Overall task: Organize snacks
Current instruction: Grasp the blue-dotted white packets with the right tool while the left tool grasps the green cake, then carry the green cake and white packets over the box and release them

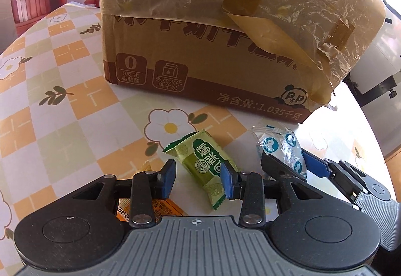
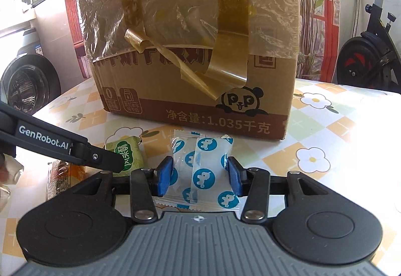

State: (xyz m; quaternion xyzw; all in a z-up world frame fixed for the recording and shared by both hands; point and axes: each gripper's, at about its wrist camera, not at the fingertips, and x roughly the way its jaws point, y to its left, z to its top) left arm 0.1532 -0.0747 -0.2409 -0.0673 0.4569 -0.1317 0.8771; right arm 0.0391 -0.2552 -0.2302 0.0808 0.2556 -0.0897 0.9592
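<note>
Right tongs point(image 2: 200, 177) open astride white packet point(image 2: 200, 170), lengthwise | left tongs point(image 1: 198, 179) open, green packet point(image 1: 206, 163) diagonal

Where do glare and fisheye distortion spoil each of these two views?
Left wrist view: the cardboard box bows outward, and the tablecloth at right washes out white. Right wrist view: sun bleaches the tablecloth at right; the box's plastic wrap shines.

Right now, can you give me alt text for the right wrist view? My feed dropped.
The right gripper is open, its blue fingers on either side of a white snack packet with blue dots lying on the flowered tablecloth. Behind it stands a taped cardboard box; the left gripper reaches over a green snack packet.
</note>
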